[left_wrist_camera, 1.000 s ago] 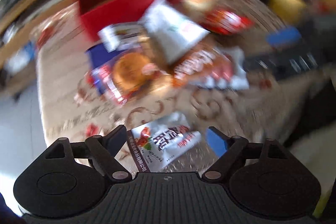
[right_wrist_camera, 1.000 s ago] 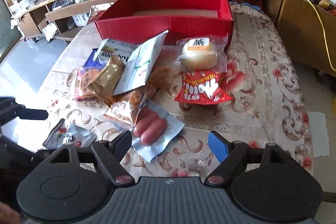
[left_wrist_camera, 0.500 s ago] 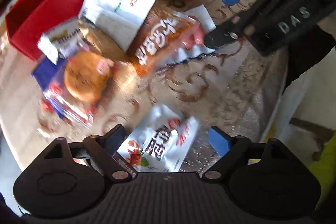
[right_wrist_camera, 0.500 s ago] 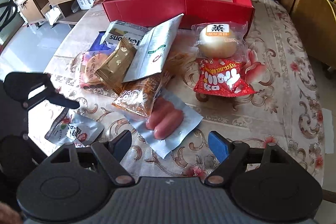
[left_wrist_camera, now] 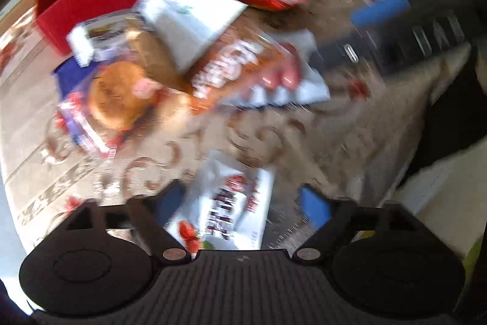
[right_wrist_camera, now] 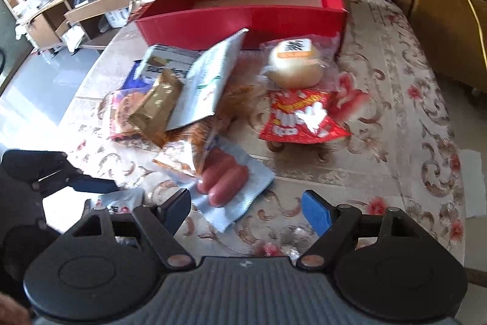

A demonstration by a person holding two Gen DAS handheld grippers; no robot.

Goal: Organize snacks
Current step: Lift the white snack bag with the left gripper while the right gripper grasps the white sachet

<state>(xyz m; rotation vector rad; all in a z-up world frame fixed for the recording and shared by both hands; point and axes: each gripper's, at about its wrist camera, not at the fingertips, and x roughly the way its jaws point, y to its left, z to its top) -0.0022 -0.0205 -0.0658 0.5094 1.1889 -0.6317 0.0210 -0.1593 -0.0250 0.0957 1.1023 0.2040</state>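
Snack packets lie in a heap on a patterned tablecloth (right_wrist_camera: 395, 118) in front of an empty red box (right_wrist_camera: 243, 5). My left gripper (left_wrist_camera: 243, 203) is open and low over a white packet (left_wrist_camera: 231, 206) that lies between its fingers. My right gripper (right_wrist_camera: 246, 203) is open and empty, just above a sausage pack (right_wrist_camera: 225, 181). An orange packet (right_wrist_camera: 191, 148), a white pouch (right_wrist_camera: 210, 84), a gold packet (right_wrist_camera: 155, 108), a round bun (right_wrist_camera: 295, 63) and a red crisp bag (right_wrist_camera: 298, 121) lie beyond. The left view is blurred.
The left gripper (right_wrist_camera: 61, 178) shows at the left of the right wrist view. The right gripper (left_wrist_camera: 411, 29) shows at the upper right of the left wrist view. Wooden shelves (right_wrist_camera: 91, 5) stand behind the table. The table's front edge is near both grippers.
My left gripper has come closer to the white packet, which now lies between its fingers. My right gripper has moved forward and down towards the sausage pack. Both stay open.
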